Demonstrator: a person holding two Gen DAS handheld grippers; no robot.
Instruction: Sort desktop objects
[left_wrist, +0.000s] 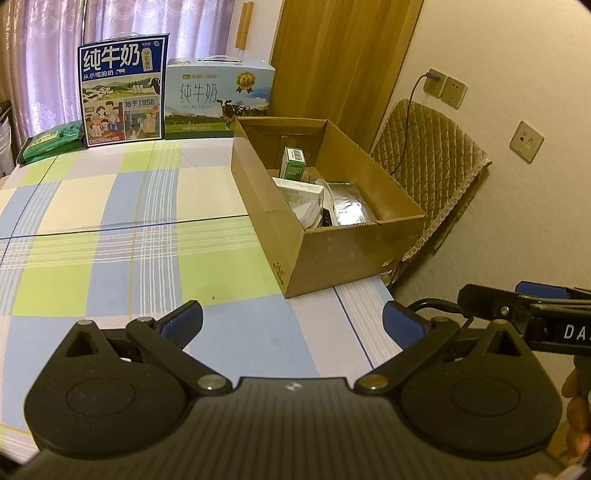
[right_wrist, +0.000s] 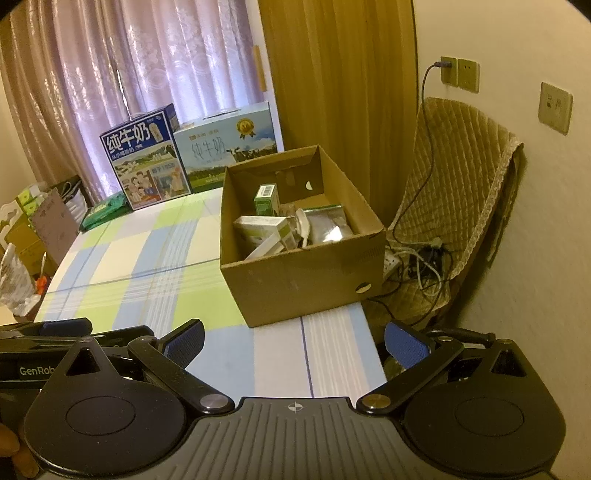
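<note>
An open cardboard box (left_wrist: 343, 258) (right_wrist: 295, 284) stands at the table's right edge. Inside it lie a green and white carton (left_wrist: 293, 162) (right_wrist: 266, 199), a white box (left_wrist: 301, 192) (right_wrist: 262, 225), a silver foil pouch (left_wrist: 349, 203) (right_wrist: 328, 223) and a white spoon (right_wrist: 304, 225). My left gripper (left_wrist: 293, 323) hovers open over the checked tablecloth, short of the box, with nothing between its fingers. My right gripper (right_wrist: 293, 341) is open and empty too, near the table's right front corner. In the left wrist view the right gripper's side (left_wrist: 524, 314) shows at the right; in the right wrist view the left gripper's side (right_wrist: 55, 343) shows at the left.
Two milk cartons, one dark blue (left_wrist: 123, 92) (right_wrist: 142, 158) and one light blue (left_wrist: 219, 99) (right_wrist: 225, 147), stand at the table's far edge by a green packet (left_wrist: 51, 140) (right_wrist: 103, 212). A padded chair (left_wrist: 436, 166) (right_wrist: 461, 221) with cables stands right of the table, under wall sockets (right_wrist: 460, 74).
</note>
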